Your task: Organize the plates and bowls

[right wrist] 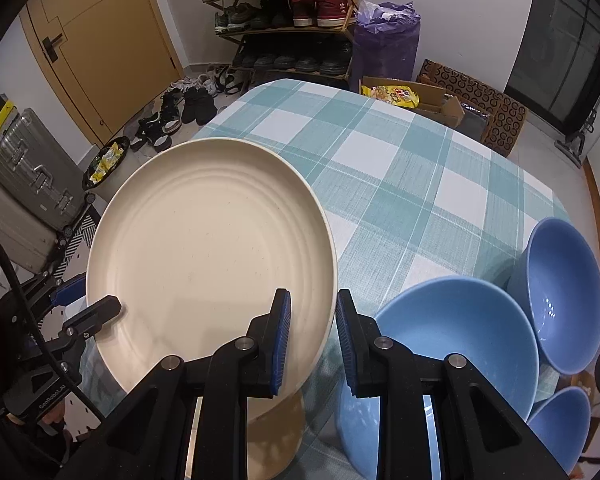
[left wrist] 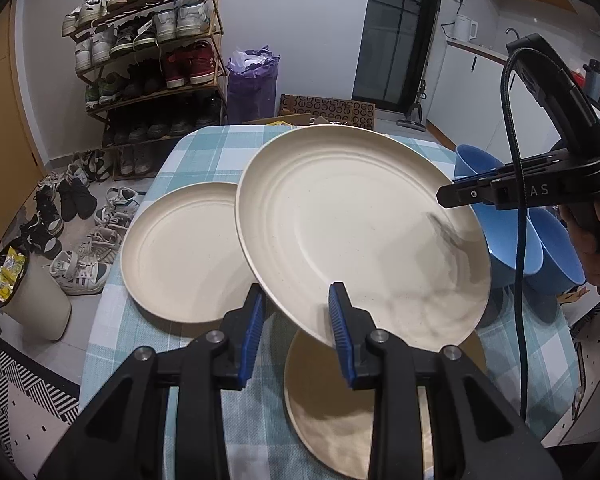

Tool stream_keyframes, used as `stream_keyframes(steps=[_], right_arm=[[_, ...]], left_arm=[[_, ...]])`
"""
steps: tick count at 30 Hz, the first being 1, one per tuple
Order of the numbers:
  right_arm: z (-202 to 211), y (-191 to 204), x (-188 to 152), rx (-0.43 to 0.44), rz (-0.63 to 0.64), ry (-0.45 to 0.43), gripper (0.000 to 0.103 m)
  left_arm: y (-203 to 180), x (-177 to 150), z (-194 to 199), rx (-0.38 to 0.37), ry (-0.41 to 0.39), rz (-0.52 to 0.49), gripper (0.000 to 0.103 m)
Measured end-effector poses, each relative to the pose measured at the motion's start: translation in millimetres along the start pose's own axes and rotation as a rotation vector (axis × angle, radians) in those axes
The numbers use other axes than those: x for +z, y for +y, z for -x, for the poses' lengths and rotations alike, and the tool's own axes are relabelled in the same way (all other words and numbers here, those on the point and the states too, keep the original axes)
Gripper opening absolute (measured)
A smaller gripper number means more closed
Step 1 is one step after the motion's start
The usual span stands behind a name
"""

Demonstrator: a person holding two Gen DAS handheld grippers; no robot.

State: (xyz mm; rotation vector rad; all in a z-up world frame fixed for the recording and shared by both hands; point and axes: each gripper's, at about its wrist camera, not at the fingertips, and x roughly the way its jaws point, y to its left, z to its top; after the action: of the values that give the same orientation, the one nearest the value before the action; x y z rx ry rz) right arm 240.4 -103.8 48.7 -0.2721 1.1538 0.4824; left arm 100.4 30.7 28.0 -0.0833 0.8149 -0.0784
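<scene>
a cream plate (left wrist: 352, 236) is held tilted above the checked tablecloth (left wrist: 204, 152), its near rim between the pads of both tongs. the left gripper (left wrist: 298, 336) straddles the rim, jaws apart around it; whether the pads press it cannot be told. the right gripper (right wrist: 310, 336) likewise has the rim between its parted jaws, contact unclear. a second cream plate (left wrist: 180, 256) lies flat just left, and a third (left wrist: 332, 416) lies beneath the raised one. three blue bowls (right wrist: 456, 344) sit at the right. shoe rack (left wrist: 148, 60) behind.
</scene>
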Motion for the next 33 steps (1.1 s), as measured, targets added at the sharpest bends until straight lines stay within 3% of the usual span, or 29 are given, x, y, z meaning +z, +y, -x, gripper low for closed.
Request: stream_keyframes(steps=[33], right_arm=[[-2, 26, -88, -0.009, 0.024, 0.041, 0.023]], left_arm=[[-15, -63, 14, -0.012, 0.024, -0.052, 0.031]])
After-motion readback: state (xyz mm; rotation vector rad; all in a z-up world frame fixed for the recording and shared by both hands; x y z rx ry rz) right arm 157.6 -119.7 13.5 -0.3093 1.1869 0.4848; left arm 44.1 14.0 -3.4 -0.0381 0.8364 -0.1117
